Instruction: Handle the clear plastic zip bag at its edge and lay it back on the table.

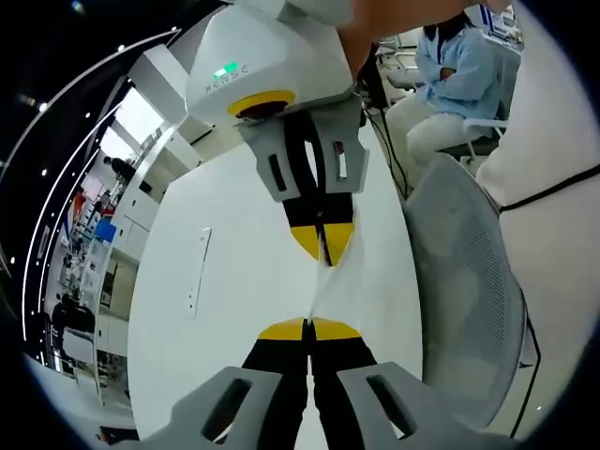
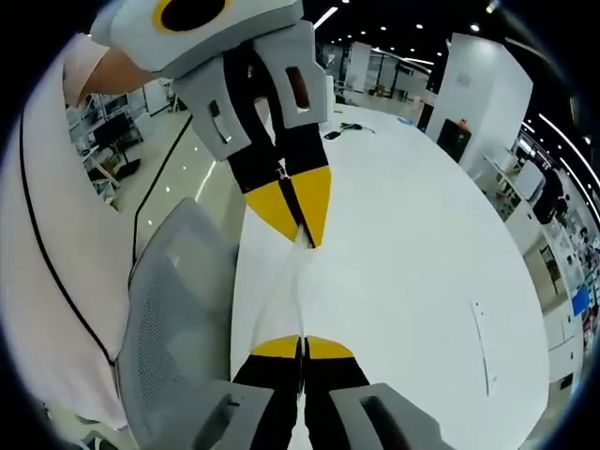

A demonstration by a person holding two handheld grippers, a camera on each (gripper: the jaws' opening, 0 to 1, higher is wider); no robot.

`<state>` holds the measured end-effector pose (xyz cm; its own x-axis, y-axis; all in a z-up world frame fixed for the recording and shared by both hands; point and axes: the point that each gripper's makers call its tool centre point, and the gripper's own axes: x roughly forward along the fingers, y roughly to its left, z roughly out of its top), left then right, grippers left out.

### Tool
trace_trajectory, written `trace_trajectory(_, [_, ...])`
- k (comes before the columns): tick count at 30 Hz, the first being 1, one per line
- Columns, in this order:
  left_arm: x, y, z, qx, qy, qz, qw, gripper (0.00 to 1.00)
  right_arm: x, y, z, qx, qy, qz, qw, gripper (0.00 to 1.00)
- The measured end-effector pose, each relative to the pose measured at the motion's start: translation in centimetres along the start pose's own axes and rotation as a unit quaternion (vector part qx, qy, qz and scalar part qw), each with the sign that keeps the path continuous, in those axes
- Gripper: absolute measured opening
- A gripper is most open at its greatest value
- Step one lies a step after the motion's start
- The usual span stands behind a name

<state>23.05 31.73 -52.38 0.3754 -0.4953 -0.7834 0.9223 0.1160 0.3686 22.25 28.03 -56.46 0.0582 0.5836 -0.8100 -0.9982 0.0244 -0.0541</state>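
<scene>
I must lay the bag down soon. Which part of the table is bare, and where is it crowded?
The white table is bare between the stretched clear plastic zip bag and a thin white strip. It is crowded on the bag's other side: a grey mesh chair and a person stand close. Both the left gripper and the right gripper pinch the bag.

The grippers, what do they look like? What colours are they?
Each gripper has two black jaws with bright yellow pointed tips, set in grey plastic brackets with slots. The left gripper and the right gripper match. The right one's white body carries a small green light and a yellow ring. The person wears a white top with a thin black cable running across it.
</scene>
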Motion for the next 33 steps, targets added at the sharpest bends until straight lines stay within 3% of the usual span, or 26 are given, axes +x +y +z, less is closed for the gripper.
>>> trace_trajectory(12, [0.2, -0.1, -0.2, 0.002, 0.0, -0.001, 1.0, 0.0, -0.2, -0.3, -0.4, -0.011, 0.014, -0.01, 0.9998, 0.0])
trace_trajectory(16, [0.2, 0.1, -0.1, 0.004, -0.005, 0.002, 1.0, 0.08, -0.2, -0.7, -0.6, -0.013, 0.021, -0.016, 0.9996, 0.0])
trace_trajectory(22, [0.0, -0.1, 1.3, 0.0, -0.03, 0.0, 0.9995, 0.13, -0.2, -0.9, -0.7, -0.014, 0.028, -0.022, 0.9993, 0.0])
trace_trajectory(25, [-0.3, -0.5, 2.8, -0.001, -0.055, -0.005, 0.9985, 0.16, -0.2, -0.8, -0.6, -0.018, 0.032, -0.025, 0.999, 0.0])
trace_trajectory(33, [-0.2, -1.5, 5.2, 0.018, -0.078, -0.017, 0.9967, 0.15, -0.2, -1.1, -0.4, -0.014, 0.039, -0.033, 0.9986, 0.0])
